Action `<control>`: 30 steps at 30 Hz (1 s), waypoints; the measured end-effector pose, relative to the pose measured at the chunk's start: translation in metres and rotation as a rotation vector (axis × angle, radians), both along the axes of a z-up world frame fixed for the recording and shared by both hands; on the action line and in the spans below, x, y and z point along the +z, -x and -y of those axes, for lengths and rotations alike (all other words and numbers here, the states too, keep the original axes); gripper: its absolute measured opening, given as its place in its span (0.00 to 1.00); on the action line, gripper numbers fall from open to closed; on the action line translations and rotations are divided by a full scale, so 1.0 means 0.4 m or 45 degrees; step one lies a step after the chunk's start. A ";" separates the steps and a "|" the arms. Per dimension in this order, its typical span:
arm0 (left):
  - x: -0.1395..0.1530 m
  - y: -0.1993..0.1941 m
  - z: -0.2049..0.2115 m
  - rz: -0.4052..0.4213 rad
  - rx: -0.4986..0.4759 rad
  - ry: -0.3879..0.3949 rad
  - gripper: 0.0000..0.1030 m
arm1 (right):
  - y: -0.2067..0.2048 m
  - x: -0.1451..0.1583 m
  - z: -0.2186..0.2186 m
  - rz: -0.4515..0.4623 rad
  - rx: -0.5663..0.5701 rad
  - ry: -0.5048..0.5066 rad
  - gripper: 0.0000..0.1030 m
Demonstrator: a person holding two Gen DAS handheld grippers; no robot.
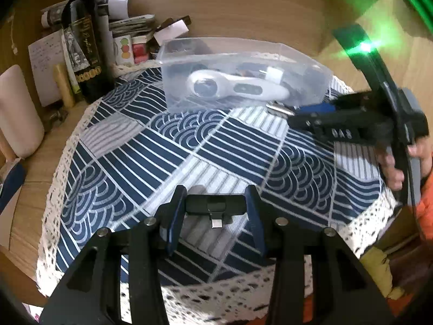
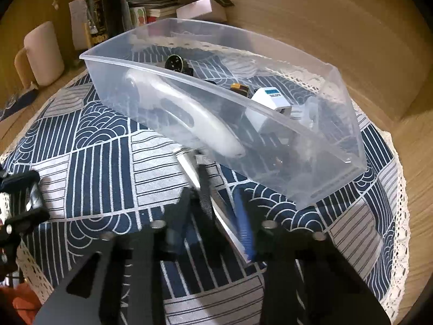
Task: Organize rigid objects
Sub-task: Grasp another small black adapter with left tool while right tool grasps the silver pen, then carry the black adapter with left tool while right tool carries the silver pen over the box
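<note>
Wooden surface [image 1: 243,13] runs under everything, with a navy-and-white patterned cloth [image 1: 189,149] edged in lace spread across it. At the far left stand a pale cream mug [image 1: 16,113] and a dark wine bottle [image 1: 86,48], with papers and small boxes [image 1: 130,24] stacked behind them.

Near the middle of the cloth, the left tool [image 1: 215,208] has its two blue-padded fingers closed against the ends of a small black adapter [image 1: 215,204], whose metal plug points toward the camera; the adapter sits low over the cloth, gripped from both sides.

Farther back lies a clear plastic bin [image 2: 270,105], resting on the cloth. Inside it are a white handheld device [image 2: 189,119] with a round lens-like head, a white charger plug [image 2: 270,100] and some darker small items that are hard to make out through the cloudy wall.

To the right, just in front of the bin's near wall, the right tool [image 2: 216,197] is closed on a slim silver object [image 2: 189,168], probably a metal clip or a blade, though blur blocks a firm reading. Its tip lies on the cloth, close beside the bin. In the left wrist view a hand [image 1: 400,168] with an orange sleeve [image 1: 426,205] holds this tool at the far right
</note>
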State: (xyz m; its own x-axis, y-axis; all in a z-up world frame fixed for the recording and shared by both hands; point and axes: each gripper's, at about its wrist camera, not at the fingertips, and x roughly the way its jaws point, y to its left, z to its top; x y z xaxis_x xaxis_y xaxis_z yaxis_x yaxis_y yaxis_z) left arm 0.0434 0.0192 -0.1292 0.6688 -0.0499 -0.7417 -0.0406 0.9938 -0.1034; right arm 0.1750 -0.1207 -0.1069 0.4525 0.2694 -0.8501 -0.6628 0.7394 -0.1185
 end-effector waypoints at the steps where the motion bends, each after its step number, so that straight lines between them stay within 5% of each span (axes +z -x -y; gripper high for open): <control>1: 0.005 -0.006 -0.005 0.002 0.006 0.004 0.42 | 0.008 0.000 -0.001 0.003 0.003 -0.003 0.21; 3: 0.018 -0.016 -0.016 0.012 0.014 0.020 0.42 | 0.027 0.002 0.000 0.008 -0.001 -0.017 0.14; 16: 0.143 -0.073 -0.058 0.152 0.046 0.009 0.42 | 0.090 0.136 0.047 0.195 -0.044 -0.182 0.14; 30: 0.279 -0.206 -0.073 0.313 0.015 0.000 0.42 | 0.006 0.293 0.056 0.401 -0.110 -0.317 0.14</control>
